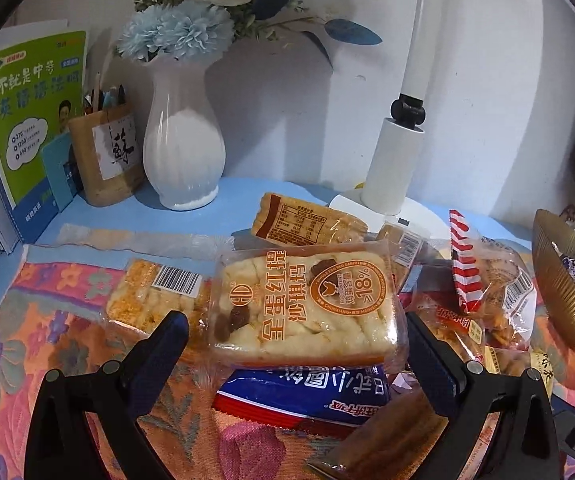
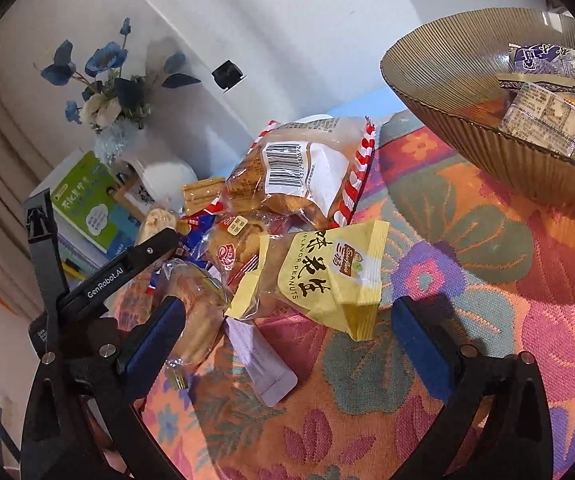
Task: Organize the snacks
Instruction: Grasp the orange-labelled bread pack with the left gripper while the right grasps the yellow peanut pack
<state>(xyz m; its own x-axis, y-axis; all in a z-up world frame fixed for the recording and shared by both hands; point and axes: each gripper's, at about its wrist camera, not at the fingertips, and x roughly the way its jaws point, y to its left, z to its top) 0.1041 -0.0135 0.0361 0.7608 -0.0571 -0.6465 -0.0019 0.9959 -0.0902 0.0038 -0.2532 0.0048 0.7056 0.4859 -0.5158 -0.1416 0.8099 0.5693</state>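
The worktop (image 1: 99,208) has a smooth pale-blue surface and stands against a plain white wall; most of it is covered by a woven cloth (image 2: 467,248) with a coarse weave and a floral pattern in orange, pink, purple and green. Positions below are given relative to the ribbed bowl (image 2: 447,92), a wide, finely fluted, bronze-coloured dish standing on the cloth; it holds several wrapped snacks. Left of the bowl lies a loose heap of snacks in glossy, crinkled film: a yellow peanut packet (image 2: 327,272) nearest the bowl, a red-and-white striped bag (image 2: 307,168) behind it, and farther left a clear-wrapped egg cake (image 1: 307,304), rectangular, resting on a blue-and-red packet (image 1: 307,392). Beyond the heap, well apart from the bowl, stand a glazed white vase (image 1: 183,144) with vertical ribs and blue and white flowers, a cylindrical wooden pen holder (image 1: 103,156), a green book (image 1: 35,112) leaning upright, and a white desk lamp (image 1: 395,160) with a black joint. The left tongs (image 1: 297,356) are spread wide, their blue-padded fingers either side of the egg cake; contact with it cannot be determined. The right tongs (image 2: 287,336) are spread wide above the cloth, holding nothing, the peanut packet just ahead of them.
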